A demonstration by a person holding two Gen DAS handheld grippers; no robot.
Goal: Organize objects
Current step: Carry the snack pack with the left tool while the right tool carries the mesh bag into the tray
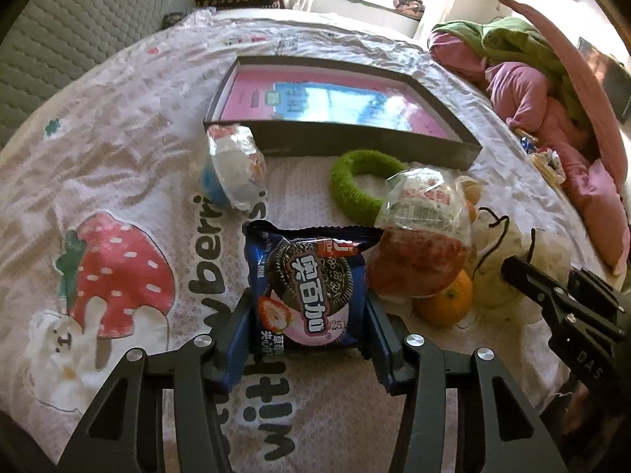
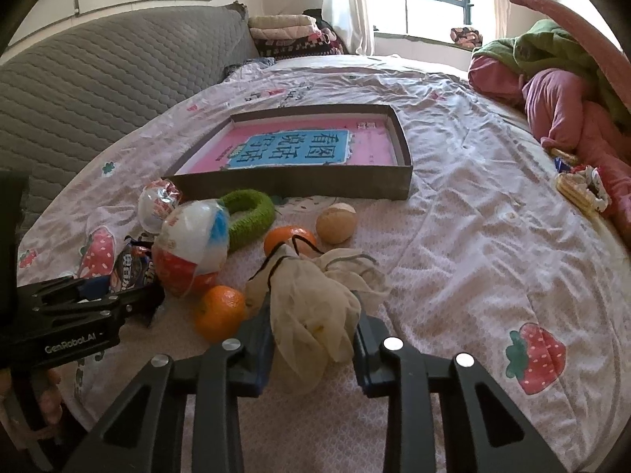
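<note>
A bed (image 2: 453, 205) with a strawberry-print sheet carries a shallow dark box (image 2: 299, 187) at twelve o'clock, holding a pink-and-blue booklet (image 2: 292, 144). The left tool (image 1: 307, 339) clamps a blue cookie packet (image 1: 311, 287). At its three o'clock, the right tool (image 2: 311, 351) pinches a cream mesh pouch (image 2: 315, 299) beside two oranges (image 2: 219, 311).

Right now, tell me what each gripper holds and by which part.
Left gripper: the blue cookie packet with a strawberry picture, clamped across its near end. Right gripper: the cream mesh drawstring pouch, squeezed at its bunched lower body.
</note>
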